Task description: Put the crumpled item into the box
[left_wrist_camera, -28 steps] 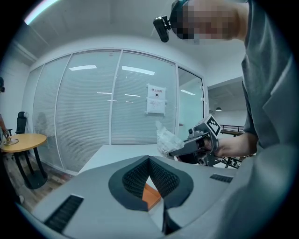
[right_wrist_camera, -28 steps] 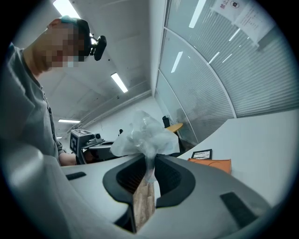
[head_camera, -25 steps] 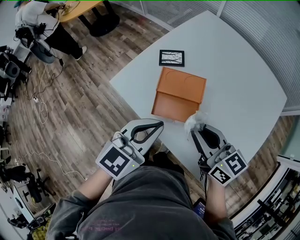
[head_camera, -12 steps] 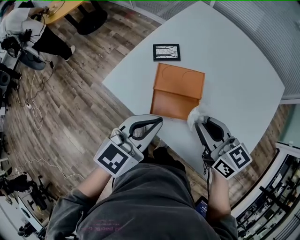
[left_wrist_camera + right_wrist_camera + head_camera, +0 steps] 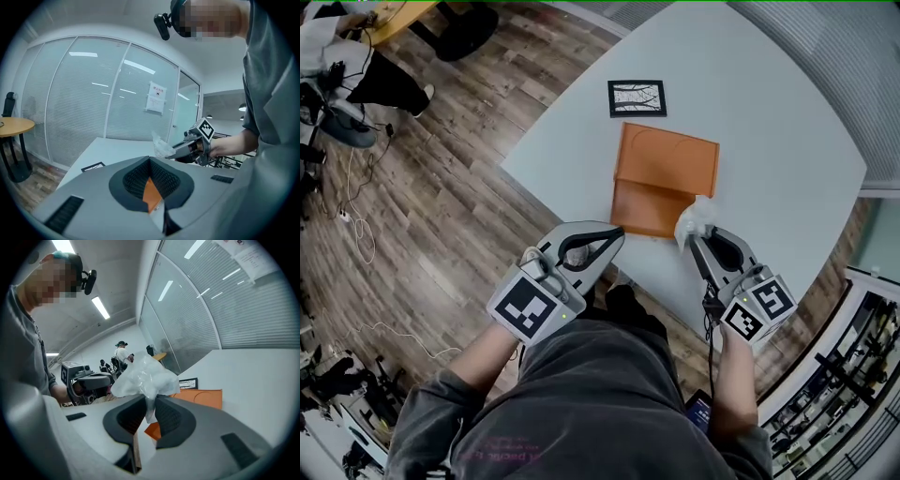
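Observation:
An orange box (image 5: 666, 173) lies open on the white table (image 5: 778, 141). A crumpled white item (image 5: 696, 220) sticks up from my right gripper (image 5: 692, 240), which is shut on it and holds it at the box's near right corner. In the right gripper view the crumpled item (image 5: 145, 378) is pinched at the fingertips of the right gripper (image 5: 151, 401), with the box (image 5: 201, 397) beyond. My left gripper (image 5: 619, 234) hovers at the box's near left corner, shut with nothing in it. In the left gripper view the left gripper (image 5: 150, 159) shows the box (image 5: 151, 194) through its jaw hollow.
A black-framed picture (image 5: 637, 97) lies on the table just past the box. The table's near edge runs under both grippers, with wood floor (image 5: 441, 187) to the left. Cables and a seated person (image 5: 337, 56) are at the far left. Glass walls with blinds (image 5: 79, 98) stand behind.
Both grippers have moved forward to the box's near edge. The crumpled item, still gripped, now overlaps the box's near right corner.

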`<state>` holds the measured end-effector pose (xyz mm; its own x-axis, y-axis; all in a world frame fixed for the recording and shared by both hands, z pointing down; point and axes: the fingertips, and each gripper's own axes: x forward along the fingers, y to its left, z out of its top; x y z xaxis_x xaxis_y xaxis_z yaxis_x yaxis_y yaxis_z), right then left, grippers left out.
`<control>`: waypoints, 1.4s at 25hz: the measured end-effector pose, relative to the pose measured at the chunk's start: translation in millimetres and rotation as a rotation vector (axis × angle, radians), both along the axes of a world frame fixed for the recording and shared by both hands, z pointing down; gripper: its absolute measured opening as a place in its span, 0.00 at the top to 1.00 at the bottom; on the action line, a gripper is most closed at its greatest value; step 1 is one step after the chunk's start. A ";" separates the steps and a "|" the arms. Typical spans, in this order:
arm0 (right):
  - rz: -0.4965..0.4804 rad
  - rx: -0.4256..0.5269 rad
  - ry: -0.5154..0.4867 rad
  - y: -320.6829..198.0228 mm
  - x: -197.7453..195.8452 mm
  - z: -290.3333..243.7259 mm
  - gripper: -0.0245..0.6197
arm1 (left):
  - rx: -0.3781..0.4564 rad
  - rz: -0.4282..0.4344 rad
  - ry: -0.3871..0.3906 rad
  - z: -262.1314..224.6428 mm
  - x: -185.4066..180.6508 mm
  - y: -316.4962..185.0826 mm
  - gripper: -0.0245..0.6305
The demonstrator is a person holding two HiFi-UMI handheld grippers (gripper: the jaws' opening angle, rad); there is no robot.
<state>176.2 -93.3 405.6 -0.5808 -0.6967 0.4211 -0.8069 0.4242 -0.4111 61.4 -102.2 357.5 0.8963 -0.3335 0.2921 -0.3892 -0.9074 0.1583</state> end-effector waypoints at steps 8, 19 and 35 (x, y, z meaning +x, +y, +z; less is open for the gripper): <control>0.007 -0.083 0.043 -12.7 -12.0 32.7 0.87 | -0.020 0.019 -0.042 22.9 -17.7 -14.0 0.94; -0.037 -0.172 0.097 -21.5 -24.3 75.0 0.87 | -0.064 0.000 -0.040 42.8 -33.2 -25.7 0.94; -0.151 -0.304 0.205 -19.6 -35.7 140.9 0.87 | -0.100 -0.059 -0.019 59.9 -51.0 -31.7 0.94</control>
